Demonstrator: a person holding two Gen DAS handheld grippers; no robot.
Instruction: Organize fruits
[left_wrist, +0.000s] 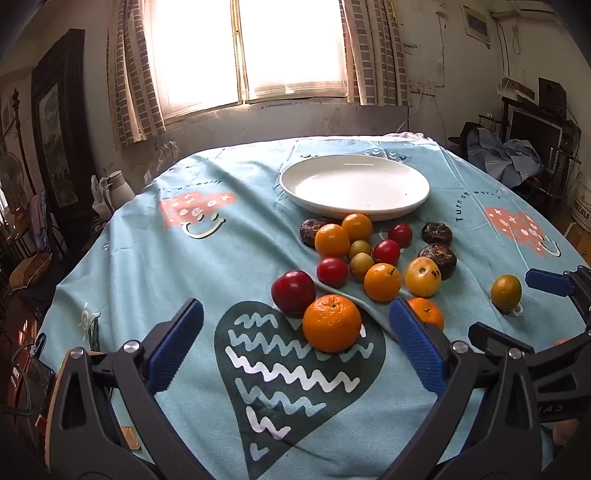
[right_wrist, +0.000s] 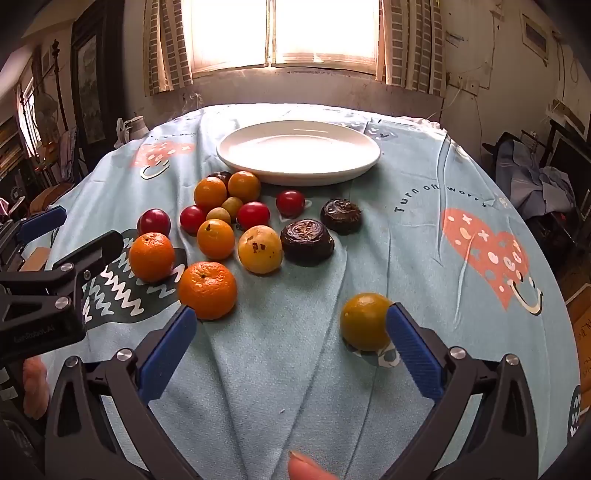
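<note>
The bench (left_wrist: 147, 258), draped in a pale blue printed cloth (right_wrist: 369, 258), fills both views. On it, upper centre of each frame, sits a white plate (left_wrist: 354, 162) with nothing on it. Just below the plate the fruits lie loose in a cluster. The biggest are two mandarins (right_wrist: 207, 290) at the cluster's lower edge, then a spotted yellow fruit (right_wrist: 259, 249) and two dark wrinkled ones (right_wrist: 307, 242) just to its right. Smaller oranges and red plums (right_wrist: 253, 215) crowd together nearer the plate. One greenish-orange fruit (right_wrist: 364, 320) lies apart, lower right.

The left gripper (left_wrist: 295, 339) hangs with its fingers spread wide and empty, the nearest mandarin (left_wrist: 331, 322) between their tips. The right gripper (right_wrist: 291, 343) is likewise spread wide and holds nothing; the lone fruit sits just inside its right finger.

As I judge it, nothing has been moved to the plate yet. The risks: round fruit may roll on the creased cloth if a finger nudges it off-centre, a grab into the packed cluster may scatter its neighbours, and the two grippers, already close, could clash.
</note>
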